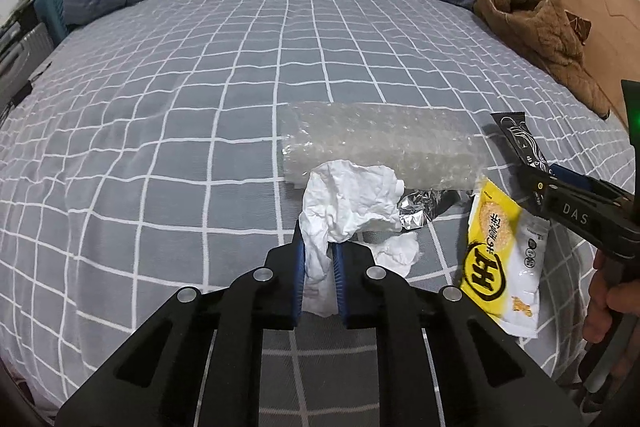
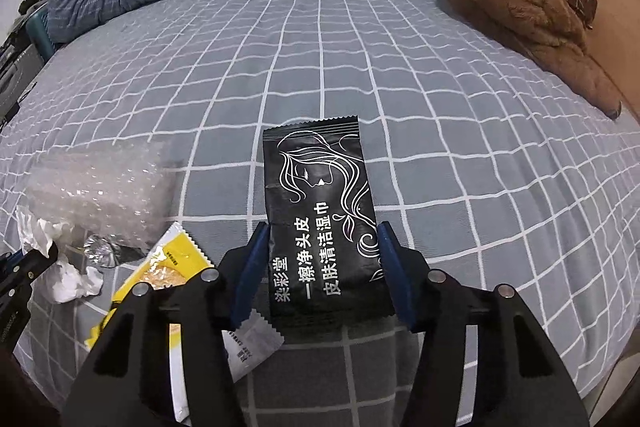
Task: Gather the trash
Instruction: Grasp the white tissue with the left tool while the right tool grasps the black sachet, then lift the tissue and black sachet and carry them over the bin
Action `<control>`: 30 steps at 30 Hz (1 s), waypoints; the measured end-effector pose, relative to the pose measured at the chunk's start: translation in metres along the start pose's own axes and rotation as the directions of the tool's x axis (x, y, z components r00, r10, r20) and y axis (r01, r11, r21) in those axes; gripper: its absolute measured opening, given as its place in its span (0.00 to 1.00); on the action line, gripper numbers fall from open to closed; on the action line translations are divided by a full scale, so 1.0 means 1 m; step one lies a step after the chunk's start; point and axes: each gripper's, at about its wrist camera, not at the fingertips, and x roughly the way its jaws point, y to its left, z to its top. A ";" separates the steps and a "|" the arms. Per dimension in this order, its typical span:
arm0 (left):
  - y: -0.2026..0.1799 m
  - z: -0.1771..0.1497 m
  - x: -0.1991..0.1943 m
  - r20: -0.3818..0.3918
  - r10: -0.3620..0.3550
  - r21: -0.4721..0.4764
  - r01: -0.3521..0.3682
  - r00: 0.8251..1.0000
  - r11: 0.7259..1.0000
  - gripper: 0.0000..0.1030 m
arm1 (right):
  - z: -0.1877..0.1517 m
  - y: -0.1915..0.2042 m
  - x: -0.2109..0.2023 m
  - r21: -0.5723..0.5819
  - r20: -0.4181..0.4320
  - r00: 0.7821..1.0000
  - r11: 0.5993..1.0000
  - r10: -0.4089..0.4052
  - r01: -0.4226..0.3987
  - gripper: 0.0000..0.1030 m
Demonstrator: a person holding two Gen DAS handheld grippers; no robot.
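Your left claw (image 1: 318, 259) clenched on crumpled white tissue (image 1: 344, 203), lifted just above bed (image 1: 160, 131). Your right claw (image 2: 322, 267) grips black wipe packet (image 2: 320, 207) by both side edges. Bubble wrap (image 1: 380, 147), foil scrap (image 1: 416, 207), yellow snack wrapper (image 1: 500, 255) lie on bed between them.

Black wipe packet (image 2: 322, 215), frame centre: "染彩堂 一擦净头皮 皮肤清洁湿巾". Right gripper (image 1: 534, 173) body, right edge: "DAS". Yellow snack bag (image 1: 500, 259): big glyph, unreadable.

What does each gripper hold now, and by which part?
The left gripper pinches the crumpled white tissue by its lower end. The right gripper clamps the black wet-wipe packet across its near end.
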 end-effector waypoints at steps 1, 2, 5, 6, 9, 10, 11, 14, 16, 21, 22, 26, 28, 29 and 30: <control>0.001 0.000 -0.003 0.001 0.000 -0.003 0.000 1.000 1.000 0.12 | 0.000 0.001 -0.004 -0.001 0.007 1.000 1.000 -0.004 0.004 0.50; 0.001 -0.001 -0.006 0.003 -0.001 -0.005 0.001 1.000 1.000 0.12 | 0.000 0.002 -0.008 -0.002 0.010 1.000 1.000 -0.007 0.007 0.50; 0.004 -0.003 -0.016 0.007 0.001 -0.012 -0.001 1.000 1.000 0.12 | 0.000 0.003 -0.017 -0.003 0.015 1.000 1.000 -0.003 0.004 0.50; 0.005 -0.003 -0.020 0.009 0.001 -0.016 -0.001 1.000 1.000 0.12 | -0.001 0.004 -0.021 -0.005 0.017 1.000 1.000 -0.004 0.004 0.49; 0.008 -0.005 -0.030 0.014 0.003 -0.020 -0.003 1.000 1.000 0.12 | -0.003 0.007 -0.034 -0.008 0.026 1.000 1.000 -0.001 0.001 0.46; 0.008 -0.006 -0.032 0.015 0.005 -0.021 -0.004 1.000 1.000 0.12 | -0.004 0.007 -0.039 -0.007 0.030 1.000 1.000 -0.002 0.002 0.46; 0.008 -0.006 -0.035 0.016 0.005 -0.022 -0.005 1.000 1.000 0.12 | -0.004 0.007 -0.042 -0.007 0.031 1.000 1.000 -0.002 0.003 0.46; 0.008 -0.006 -0.042 0.021 0.002 -0.024 -0.002 1.000 1.000 0.12 | -0.007 0.007 -0.048 -0.005 0.027 1.000 1.000 0.002 -0.002 0.45; 0.007 -0.008 -0.047 0.022 -0.001 -0.023 0.002 1.000 1.000 0.12 | -0.008 0.005 -0.049 -0.003 0.020 1.000 1.000 0.007 -0.007 0.39; 0.004 -0.010 -0.053 0.022 -0.006 -0.019 0.006 1.000 1.000 0.12 | -0.010 0.000 -0.057 0.011 0.018 1.000 1.000 0.018 -0.018 0.27; 0.004 -0.011 -0.054 0.022 -0.005 -0.018 0.006 1.000 1.000 0.12 | -0.011 -0.001 -0.058 0.012 0.016 1.000 1.000 0.020 -0.021 0.25; 0.000 -0.013 -0.058 0.021 -0.007 -0.018 0.007 1.000 1.000 0.12 | -0.017 -0.001 -0.063 0.011 0.014 1.000 1.000 0.027 -0.027 0.18; -0.002 -0.014 -0.062 0.022 -0.006 -0.017 0.006 1.000 1.000 0.12 | -0.020 -0.001 -0.067 0.012 0.013 0.999 0.999 0.031 -0.031 0.16; -0.003 -0.015 -0.064 0.023 -0.006 -0.017 0.007 1.000 1.000 0.12 | -0.021 -0.002 -0.070 0.012 0.014 0.999 0.999 0.030 -0.030 0.16; -0.003 -0.016 -0.067 0.024 -0.006 -0.016 0.006 1.000 1.000 0.12 | -0.022 -0.002 -0.072 0.013 0.015 0.999 0.999 0.030 -0.030 0.16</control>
